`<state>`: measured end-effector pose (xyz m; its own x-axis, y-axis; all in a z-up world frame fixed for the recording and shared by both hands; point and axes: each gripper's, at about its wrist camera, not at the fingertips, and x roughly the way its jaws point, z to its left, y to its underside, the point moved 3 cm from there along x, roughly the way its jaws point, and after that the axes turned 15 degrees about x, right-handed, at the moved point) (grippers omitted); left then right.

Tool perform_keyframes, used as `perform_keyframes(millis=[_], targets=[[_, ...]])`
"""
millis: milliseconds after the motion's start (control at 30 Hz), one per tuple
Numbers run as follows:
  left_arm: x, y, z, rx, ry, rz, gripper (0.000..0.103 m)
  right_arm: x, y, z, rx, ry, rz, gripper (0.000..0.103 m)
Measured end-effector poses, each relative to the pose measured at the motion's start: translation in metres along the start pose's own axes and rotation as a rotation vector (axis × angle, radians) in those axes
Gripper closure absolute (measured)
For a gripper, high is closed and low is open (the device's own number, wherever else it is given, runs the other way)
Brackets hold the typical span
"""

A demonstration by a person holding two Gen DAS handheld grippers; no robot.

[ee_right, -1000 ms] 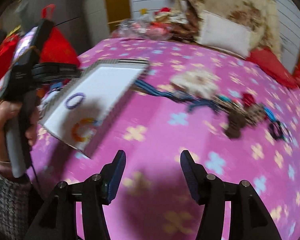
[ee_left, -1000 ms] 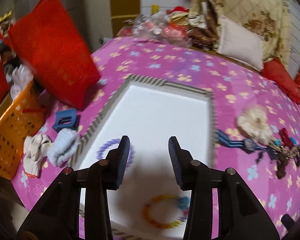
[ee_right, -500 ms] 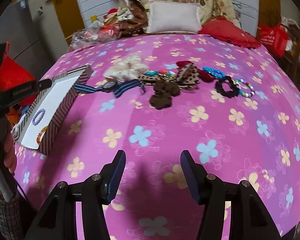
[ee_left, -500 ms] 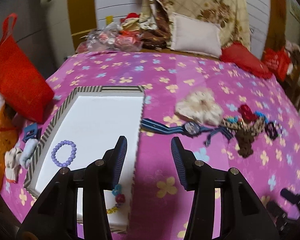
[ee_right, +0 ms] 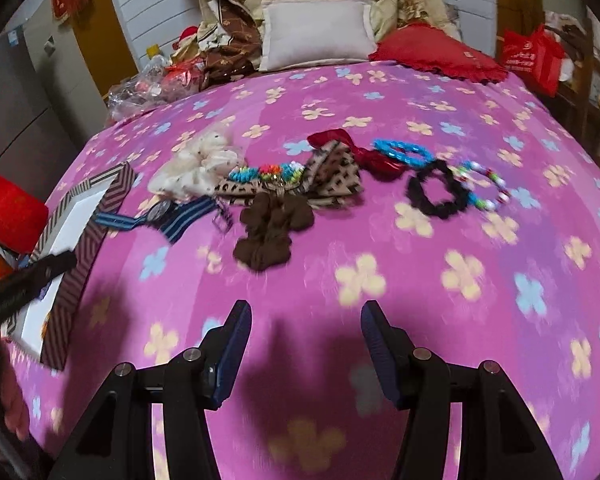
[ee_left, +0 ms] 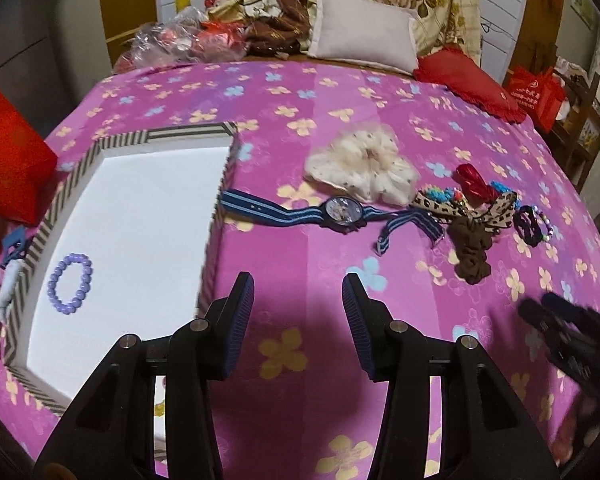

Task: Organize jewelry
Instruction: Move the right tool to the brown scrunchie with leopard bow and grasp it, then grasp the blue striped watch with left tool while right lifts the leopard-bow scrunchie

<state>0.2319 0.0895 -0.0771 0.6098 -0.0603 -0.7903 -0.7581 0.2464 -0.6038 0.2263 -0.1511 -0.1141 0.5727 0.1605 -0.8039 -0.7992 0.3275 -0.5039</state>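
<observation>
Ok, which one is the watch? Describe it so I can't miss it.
Start at the white tray with the striped rim on the pink flowered bedspread. Just to its right, in front of the cream scrunchie, lies the watch: the only piece with a round dial and a long blue striped strap.

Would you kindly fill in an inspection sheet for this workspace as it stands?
Surface: pink flowered bedspread.
Job's things: striped tray holding a purple bead bracelet; watch, cream scrunchie, brown scrunchie, black scrunchie and bead bracelets lie outside it.
Clutter: pillows, plastic bags at the far end.
Grippers: left claw and right claw open, empty.
Cables: nothing seen.
Surroundings: red bag, white panelled wall.
</observation>
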Motion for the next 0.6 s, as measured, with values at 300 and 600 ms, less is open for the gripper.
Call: perform_keyframes(millis=[300,600], targets=[[0.012,-0.001,0.004,0.003,0.015,0.005,0.058,0.060,-0.031,0.030,-0.015,0.001,0.043,0.048],[0.015,-0.002,0.001,0.008,0.054,0.007,0.058,0.056,-0.028,0.021,0.001,-0.004,0.050,0.077]])
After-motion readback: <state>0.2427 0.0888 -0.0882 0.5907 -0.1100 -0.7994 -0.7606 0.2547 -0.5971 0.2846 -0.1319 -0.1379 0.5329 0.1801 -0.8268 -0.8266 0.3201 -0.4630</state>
